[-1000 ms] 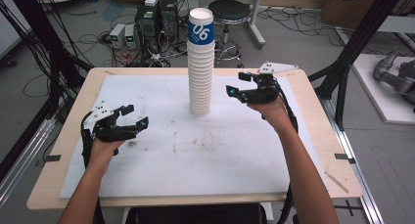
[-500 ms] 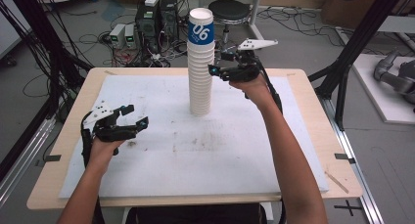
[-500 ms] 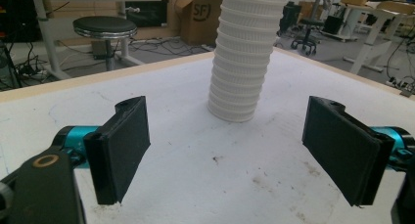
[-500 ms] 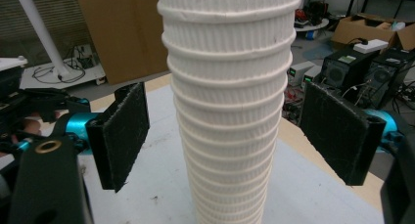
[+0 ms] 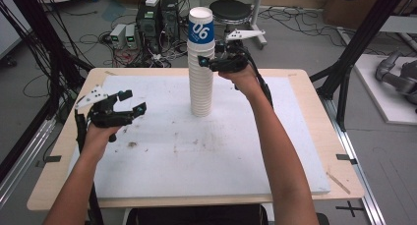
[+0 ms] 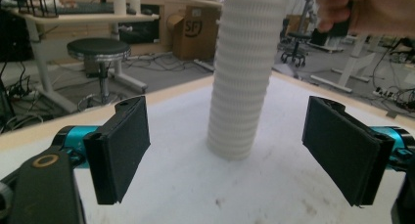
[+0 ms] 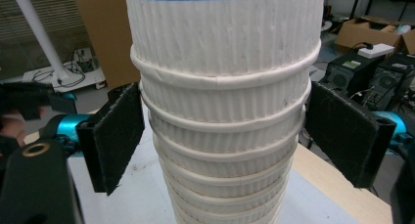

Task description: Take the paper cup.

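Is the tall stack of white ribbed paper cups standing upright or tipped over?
Upright. The stack of white ribbed paper cups stands straight on the white table mat, its base flat, blue-banded cup on top.

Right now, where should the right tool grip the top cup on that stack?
On the ribbed wall just under the blue band of the top cup, coming level from the side. The right tool already straddles the upright stack there; rolled rims below give an edge.

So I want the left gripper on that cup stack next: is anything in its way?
Nothing visible: bare white table lies between the open left gripper and the cup stack. The right gripper already straddles the stack higher up.
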### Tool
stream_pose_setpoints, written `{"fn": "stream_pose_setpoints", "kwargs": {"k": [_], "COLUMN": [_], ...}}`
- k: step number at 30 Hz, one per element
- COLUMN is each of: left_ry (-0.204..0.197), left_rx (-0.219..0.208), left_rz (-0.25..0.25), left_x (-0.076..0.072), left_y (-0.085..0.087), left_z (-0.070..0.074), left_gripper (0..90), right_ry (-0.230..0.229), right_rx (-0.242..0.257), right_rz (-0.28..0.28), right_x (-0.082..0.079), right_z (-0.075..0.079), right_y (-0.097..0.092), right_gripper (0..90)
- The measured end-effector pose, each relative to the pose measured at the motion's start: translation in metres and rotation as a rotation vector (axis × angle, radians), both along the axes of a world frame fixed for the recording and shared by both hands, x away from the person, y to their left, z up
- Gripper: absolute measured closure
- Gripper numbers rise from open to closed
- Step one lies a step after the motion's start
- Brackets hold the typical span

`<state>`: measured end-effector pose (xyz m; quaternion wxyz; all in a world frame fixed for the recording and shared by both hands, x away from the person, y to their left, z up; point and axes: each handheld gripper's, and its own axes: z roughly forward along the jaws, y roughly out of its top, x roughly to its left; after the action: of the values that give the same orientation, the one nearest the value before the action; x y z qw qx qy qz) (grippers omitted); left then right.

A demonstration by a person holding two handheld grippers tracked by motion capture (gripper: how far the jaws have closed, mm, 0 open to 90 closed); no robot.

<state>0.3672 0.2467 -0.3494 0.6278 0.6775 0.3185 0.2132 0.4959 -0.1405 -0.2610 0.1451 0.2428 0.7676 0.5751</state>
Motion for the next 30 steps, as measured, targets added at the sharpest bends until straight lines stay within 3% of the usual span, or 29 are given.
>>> {"fn": "stream_pose_setpoints", "kwargs": {"k": [2, 4, 5, 6, 7, 13, 19, 21, 27, 30], "left_ry": [-0.009, -0.035, -0.035, -0.051, -0.051, -0.074, -0.079, -0.085, -0.071, -0.07], "left_rx": [0.001, 0.006, 0.006, -0.001, -0.001, 0.002, 0.012, 0.039, 0.035, 0.058], "left_rz": [-0.009, -0.022, -0.022, -0.043, -0.043, -0.109, -0.154, -0.183, -0.203, -0.194], "left_x": [0.004, 0.016, 0.016, 0.026, 0.026, 0.059, 0.079, 0.086, 0.101, 0.109], "left_y": [-0.001, -0.005, -0.005, -0.012, -0.012, -0.039, -0.064, -0.079, -0.106, -0.127], "left_z": [0.008, 0.034, 0.034, 0.052, 0.052, 0.1, 0.122, 0.13, 0.147, 0.158], "left_gripper": [17.5, 17.4, 17.4, 17.4, 17.4, 17.3, 17.3, 17.3, 17.3, 17.3], "right_ry": [-0.003, -0.01, -0.008, -0.012, -0.012, -0.013, -0.01, -0.015, -0.02, -0.025], "right_rx": [-0.001, -0.008, -0.009, -0.011, -0.011, -0.02, -0.022, -0.024, -0.029, -0.035], "right_rz": [-0.006, -0.003, -0.004, -0.001, -0.001, 0.003, 0.007, 0.007, 0.009, 0.009], "right_x": [0.0, -0.001, -0.002, -0.002, -0.002, -0.002, -0.003, -0.003, -0.003, -0.004], "right_z": [0.0, 0.001, 0.001, 0.001, 0.001, 0.001, 0.002, 0.002, 0.002, 0.002], "right_y": [0.0, 0.001, 0.001, 0.001, 0.001, -0.001, -0.002, -0.002, -0.003, -0.002], "right_gripper": [17.1, 17.3, 17.4, 17.4, 17.4, 17.6, 17.7, 17.7, 17.7, 17.7]}}
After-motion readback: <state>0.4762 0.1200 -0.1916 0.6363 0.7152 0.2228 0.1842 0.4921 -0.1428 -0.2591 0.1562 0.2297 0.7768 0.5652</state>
